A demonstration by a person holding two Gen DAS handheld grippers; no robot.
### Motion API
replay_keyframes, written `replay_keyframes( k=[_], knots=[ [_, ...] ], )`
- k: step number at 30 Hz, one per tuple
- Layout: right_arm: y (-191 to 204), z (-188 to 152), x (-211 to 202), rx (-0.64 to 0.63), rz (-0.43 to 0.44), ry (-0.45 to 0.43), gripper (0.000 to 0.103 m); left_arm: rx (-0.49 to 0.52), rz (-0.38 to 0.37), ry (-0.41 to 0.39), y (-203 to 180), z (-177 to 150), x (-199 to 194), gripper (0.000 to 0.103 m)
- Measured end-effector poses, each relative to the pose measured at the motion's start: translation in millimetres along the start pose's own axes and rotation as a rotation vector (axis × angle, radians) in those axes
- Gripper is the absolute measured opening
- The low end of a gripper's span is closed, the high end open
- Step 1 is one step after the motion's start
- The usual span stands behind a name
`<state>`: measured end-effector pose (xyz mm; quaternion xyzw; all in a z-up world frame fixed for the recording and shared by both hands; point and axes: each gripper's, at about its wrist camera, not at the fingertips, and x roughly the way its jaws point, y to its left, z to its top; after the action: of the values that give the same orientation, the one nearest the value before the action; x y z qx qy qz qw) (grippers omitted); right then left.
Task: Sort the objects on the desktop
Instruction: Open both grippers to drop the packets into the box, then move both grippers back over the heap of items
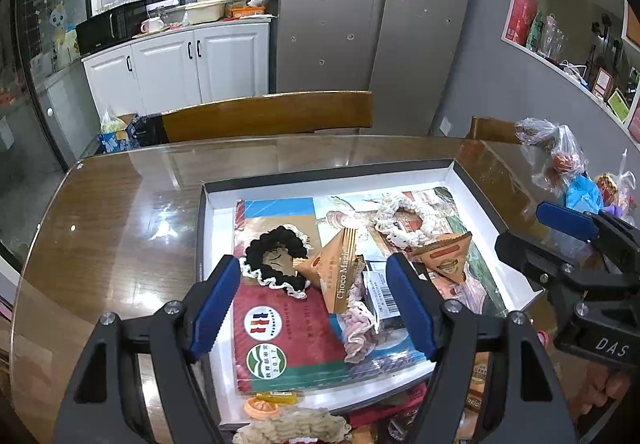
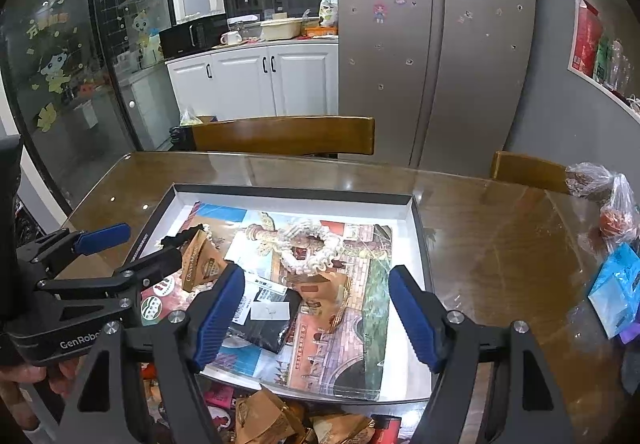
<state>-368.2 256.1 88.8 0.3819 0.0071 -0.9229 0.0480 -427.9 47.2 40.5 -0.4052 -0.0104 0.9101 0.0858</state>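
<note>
A shallow white-lined box (image 1: 328, 173) (image 2: 292, 192) lies on the table and holds booklets, scrunchies and snack packets. My left gripper (image 1: 316, 304) hangs open above a black scrunchie (image 1: 276, 264), a triangular Choco Magic packet (image 1: 340, 268) (image 2: 200, 264) and a pink scrunchie (image 1: 360, 324), touching none. My right gripper (image 2: 318, 316) is open too, above a black labelled packet (image 2: 266, 320) (image 1: 380, 292) and a second triangular packet (image 2: 324, 292) (image 1: 444, 260). A cream scrunchie (image 2: 308, 248) (image 1: 404, 219) lies further back. Each view also shows the other gripper (image 1: 540, 240) (image 2: 136, 248) at its side.
Loose snack packets (image 2: 264, 420) and a beige scrunchie (image 1: 292, 426) crowd the near edge. Plastic bags (image 2: 612, 203) and a blue pack (image 2: 616, 292) sit at the table's right. Two wooden chair backs (image 1: 268, 115) (image 2: 528, 169) stand beyond the far edge.
</note>
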Motion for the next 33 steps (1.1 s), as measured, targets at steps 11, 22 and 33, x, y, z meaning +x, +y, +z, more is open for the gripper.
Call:
replay_keyframes(
  k=[11,22,33],
  knots=[
    [10,-4,-30,-0.006,0.038,-0.020,0.076,-0.025,-0.003,-0.036,19,-13,-45,0.076],
    [34,-35,-95,-0.063,0.056,-0.071,0.076,-0.018,0.015,-0.075,34,-74,-124,0.076],
    [13,-126,-127,-0.003,-0.015,-0.056,0.076,0.001,-0.092,-0.060,9,-157,-146,0.076]
  ],
)
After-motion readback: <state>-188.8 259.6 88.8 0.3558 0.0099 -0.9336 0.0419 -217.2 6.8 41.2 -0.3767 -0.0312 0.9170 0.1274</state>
